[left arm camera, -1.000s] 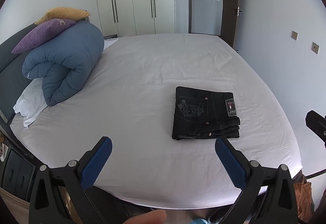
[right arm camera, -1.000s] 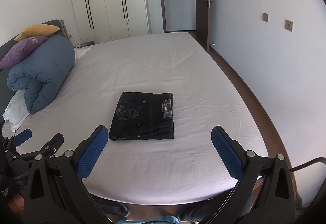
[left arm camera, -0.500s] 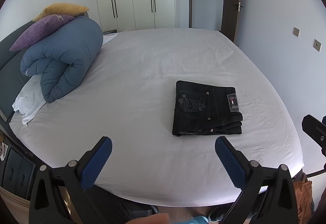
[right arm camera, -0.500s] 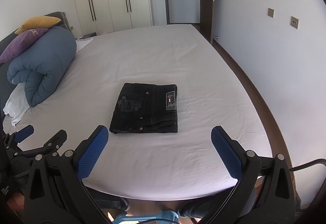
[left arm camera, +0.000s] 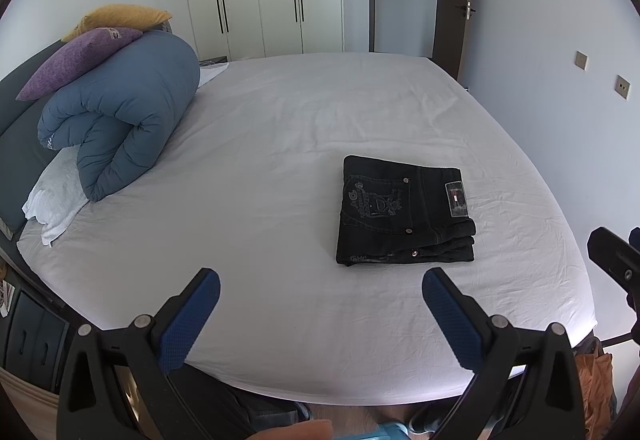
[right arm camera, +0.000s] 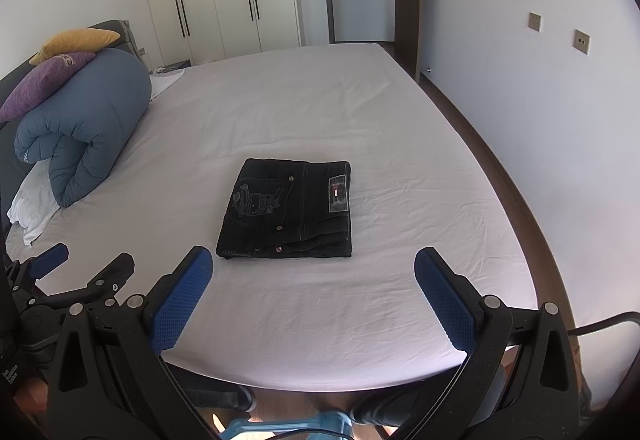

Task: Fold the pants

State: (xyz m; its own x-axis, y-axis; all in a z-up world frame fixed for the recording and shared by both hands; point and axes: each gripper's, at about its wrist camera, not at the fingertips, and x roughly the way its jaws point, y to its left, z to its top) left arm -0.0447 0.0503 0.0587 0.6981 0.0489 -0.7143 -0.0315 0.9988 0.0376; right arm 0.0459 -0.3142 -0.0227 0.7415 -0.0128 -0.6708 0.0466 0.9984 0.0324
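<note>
1. The pants (left arm camera: 404, 214) lie in a neat black square near the front edge of the bed (left arm camera: 280, 144).
2. The left gripper (left arm camera: 320, 296) and right gripper (right arm camera: 312, 276) are wide open and hold nothing.
3. A bump from a gripper could knock the stack loose.
4. The folds look flat and even.

Both wrist views from the bed's (left arm camera: 280, 168) foot edge, headward, sharing folded pants (right arm camera: 288, 212).
</note>
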